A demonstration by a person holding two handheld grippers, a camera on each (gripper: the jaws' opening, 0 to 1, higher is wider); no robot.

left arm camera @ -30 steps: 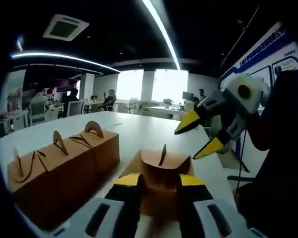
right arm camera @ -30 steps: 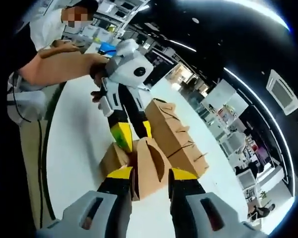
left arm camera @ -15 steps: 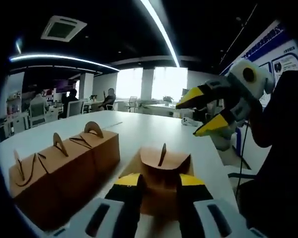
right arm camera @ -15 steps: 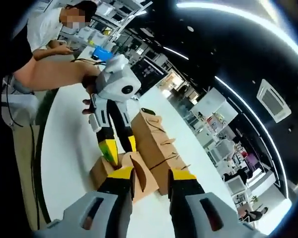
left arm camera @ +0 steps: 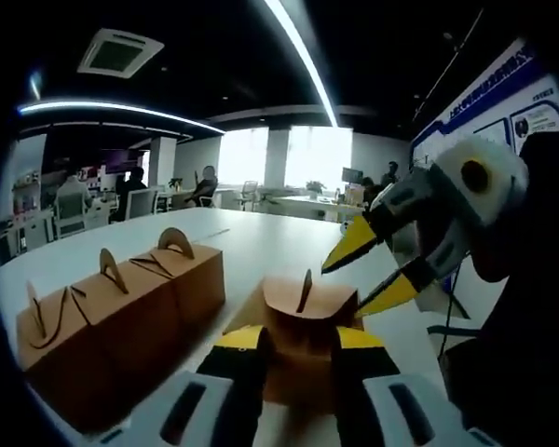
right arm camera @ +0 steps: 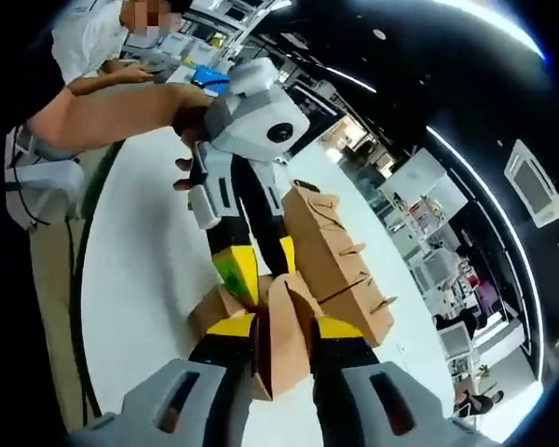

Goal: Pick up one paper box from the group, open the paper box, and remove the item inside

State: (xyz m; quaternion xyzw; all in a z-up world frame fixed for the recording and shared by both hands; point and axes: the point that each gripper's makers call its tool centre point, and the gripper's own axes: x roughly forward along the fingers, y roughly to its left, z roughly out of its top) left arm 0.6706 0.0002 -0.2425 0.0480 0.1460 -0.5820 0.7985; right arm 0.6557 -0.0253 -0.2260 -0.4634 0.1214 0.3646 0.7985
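Note:
A brown paper box with an upright handle tab lies on the white table just past my left gripper, whose yellow-tipped jaws hold its near side. In the right gripper view the same left gripper reaches down onto the box from above. My right gripper hovers open just right of the box top, its jaws spread. In its own view, the right gripper has the box's raised top flap showing between its jaws.
A row of three more brown boxes stands to the left, also seen as a row of boxes in the right gripper view. A person's arm holds the left gripper. Desks and seated people fill the far office.
My right gripper rose and then came back down close to the box top. In its view the box now looms larger between the jaws. The left gripper and box stayed put.

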